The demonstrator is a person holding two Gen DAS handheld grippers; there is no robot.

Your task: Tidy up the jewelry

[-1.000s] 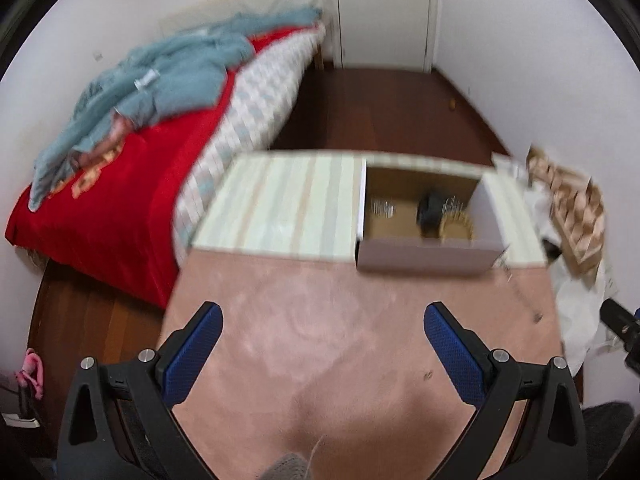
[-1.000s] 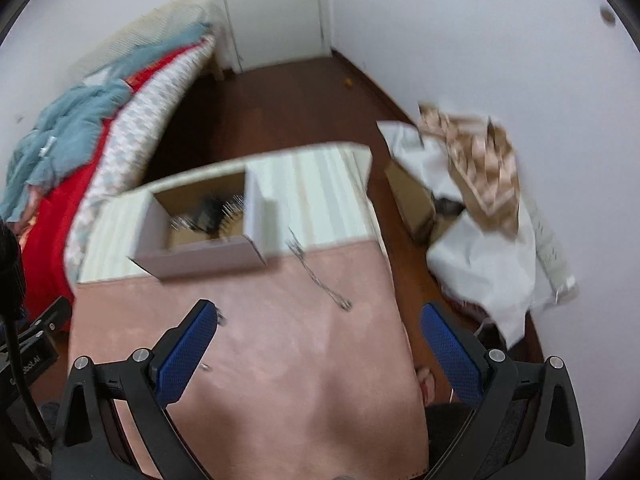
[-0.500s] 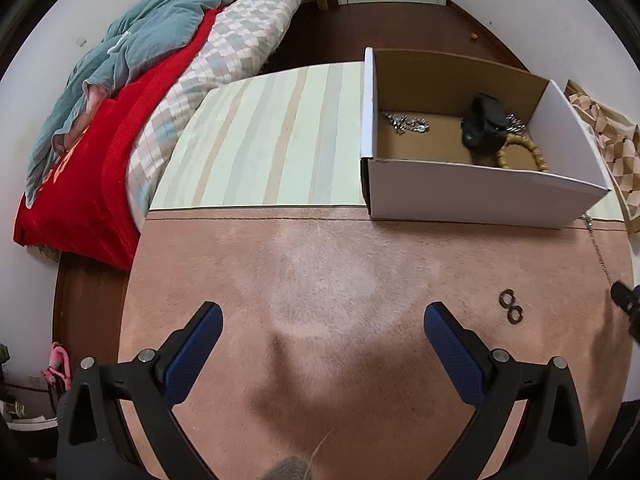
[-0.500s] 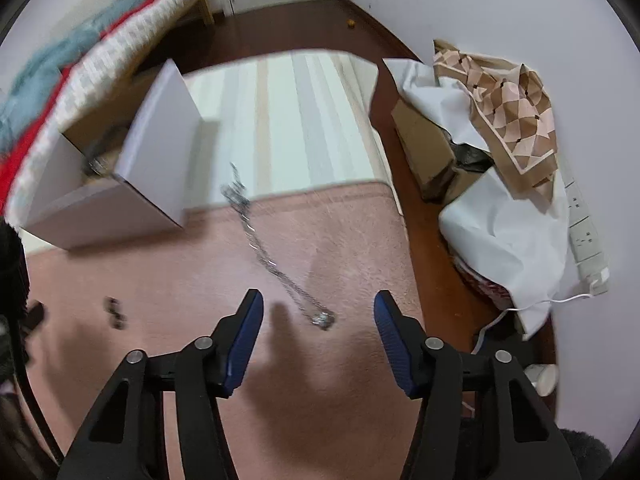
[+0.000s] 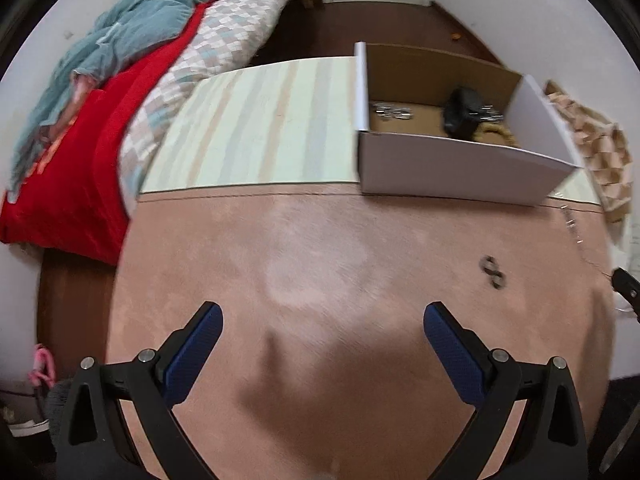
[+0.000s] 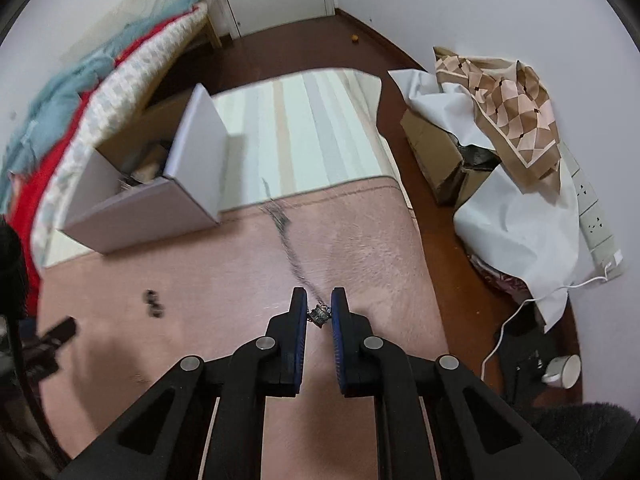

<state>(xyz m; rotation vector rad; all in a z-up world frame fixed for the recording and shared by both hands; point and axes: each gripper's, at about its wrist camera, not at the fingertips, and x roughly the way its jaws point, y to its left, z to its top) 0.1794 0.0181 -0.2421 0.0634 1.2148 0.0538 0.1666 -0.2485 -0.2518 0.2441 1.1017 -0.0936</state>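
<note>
The right gripper (image 6: 319, 310) has its blue-padded fingers nearly together around the small metal pendant (image 6: 319, 314) at the near end of a thin silver chain necklace (image 6: 289, 247); actual contact with the pads is hard to confirm. The chain runs away across the pink suede-like mat (image 6: 224, 288) toward the open white cardboard box (image 6: 152, 204). The left gripper (image 5: 322, 334) hovers over the same mat with its jaws spread wide, nothing between them. A small pair of dark rings (image 5: 493, 271) lies on the mat in front of the box, toward its right end. Inside the box (image 5: 452, 172) rest a silver chain piece (image 5: 392, 111), a black object (image 5: 460, 112) and a tan beaded bracelet (image 5: 496, 134).
</note>
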